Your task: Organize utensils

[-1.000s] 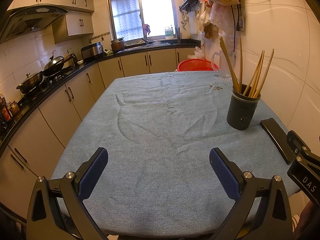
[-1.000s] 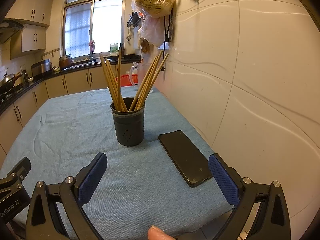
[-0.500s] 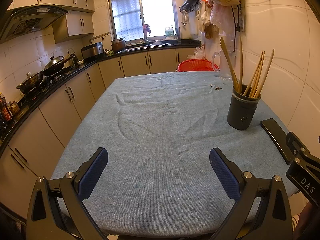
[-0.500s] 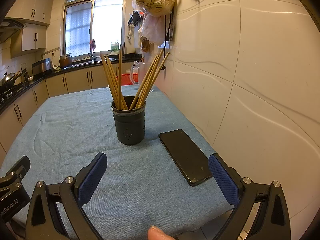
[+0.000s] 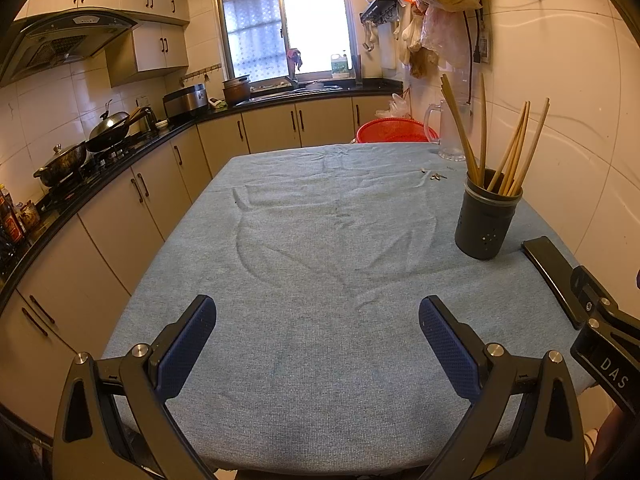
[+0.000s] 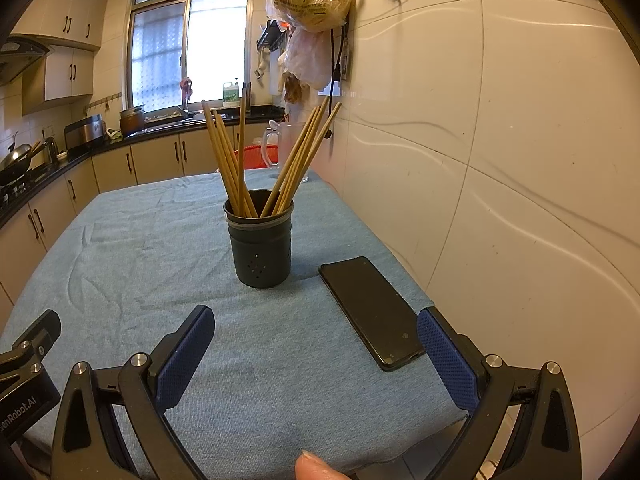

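Observation:
A dark round holder stands upright on the blue cloth at the right side of the table, with several wooden chopsticks fanned out of it. It also shows in the right wrist view, ahead of my right gripper, chopsticks included. My left gripper is open and empty over the near edge of the table, left of the holder. My right gripper is open and empty, short of the holder.
A black phone lies flat on the cloth right of the holder, near the tiled wall. A red basket and a clear jug stand at the table's far end. Kitchen counters run along the left.
Both views have shifted very slightly; the holder sits a touch higher in the right wrist view. Nothing was taken hold of or let go.

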